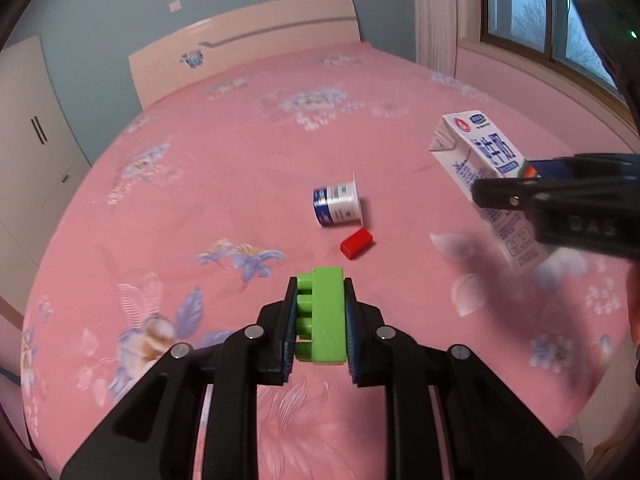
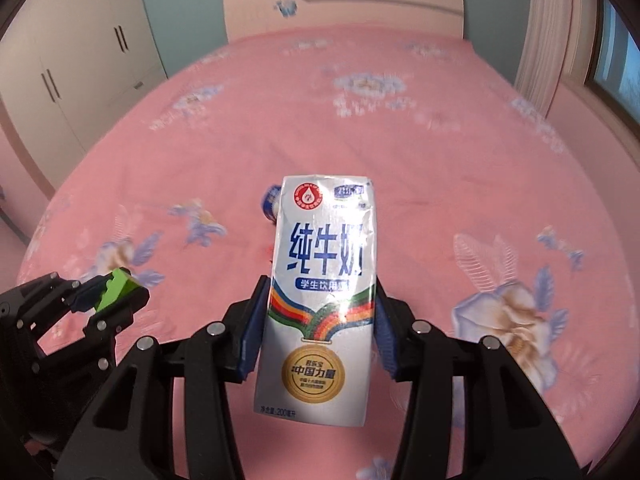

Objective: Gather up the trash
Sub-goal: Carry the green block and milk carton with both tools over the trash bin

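Note:
My left gripper [image 1: 320, 300] is shut on a green toy brick [image 1: 323, 316] and holds it above the pink bed [image 1: 200, 184]. My right gripper [image 2: 320, 308] is shut on a white and blue milk carton [image 2: 324, 260], held upright above the bed; the carton also shows in the left wrist view [image 1: 480, 176]. A white and blue yogurt cup [image 1: 338, 204] lies on its side on the bed. A small red block [image 1: 357, 243] lies just in front of it. In the right wrist view the carton hides most of the cup [image 2: 272, 202].
A pink headboard [image 1: 248, 44] stands at the far end of the bed. A white wardrobe [image 2: 76, 64] is on the left. A window [image 1: 544, 12] with a curtain [image 1: 434, 12] is on the right.

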Demonstrator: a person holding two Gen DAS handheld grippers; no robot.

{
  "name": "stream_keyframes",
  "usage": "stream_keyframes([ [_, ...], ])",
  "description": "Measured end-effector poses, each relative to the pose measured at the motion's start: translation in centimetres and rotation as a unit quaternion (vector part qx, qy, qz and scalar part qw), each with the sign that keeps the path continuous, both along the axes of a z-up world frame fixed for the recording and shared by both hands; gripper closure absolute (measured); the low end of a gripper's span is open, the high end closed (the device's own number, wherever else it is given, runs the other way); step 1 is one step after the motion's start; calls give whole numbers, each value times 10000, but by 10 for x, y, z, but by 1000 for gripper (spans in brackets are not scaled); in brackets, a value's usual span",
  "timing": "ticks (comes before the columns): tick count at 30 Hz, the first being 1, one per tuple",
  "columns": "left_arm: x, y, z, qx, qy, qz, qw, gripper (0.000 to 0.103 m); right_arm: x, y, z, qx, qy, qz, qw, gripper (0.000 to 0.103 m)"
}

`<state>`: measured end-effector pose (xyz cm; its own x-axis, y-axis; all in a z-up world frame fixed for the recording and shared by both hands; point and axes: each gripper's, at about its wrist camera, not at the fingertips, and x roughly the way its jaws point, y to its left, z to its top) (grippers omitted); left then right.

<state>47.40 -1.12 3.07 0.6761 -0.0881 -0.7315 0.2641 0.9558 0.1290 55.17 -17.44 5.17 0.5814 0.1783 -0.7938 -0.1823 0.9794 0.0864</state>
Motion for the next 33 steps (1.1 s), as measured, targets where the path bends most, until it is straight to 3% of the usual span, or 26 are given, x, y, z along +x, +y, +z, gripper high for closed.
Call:
stream_keyframes([
  [8, -74, -6, 79, 35, -592, 15, 9982, 80, -78, 6, 83, 3, -672, 259, 9974, 54],
  [15, -133, -17, 122, 287, -1154, 78, 9929, 80, -146, 11, 140, -32, -1172, 514, 9918, 54],
  [24, -196, -17, 161, 313, -1531, 137, 9876, 80, -213, 10, 186, -38, -1554, 742, 9851, 54],
  [33, -228, -12, 158, 299, -1557, 167, 9872, 80, -257, 4, 198, 18, -1674, 884, 9819, 54],
])
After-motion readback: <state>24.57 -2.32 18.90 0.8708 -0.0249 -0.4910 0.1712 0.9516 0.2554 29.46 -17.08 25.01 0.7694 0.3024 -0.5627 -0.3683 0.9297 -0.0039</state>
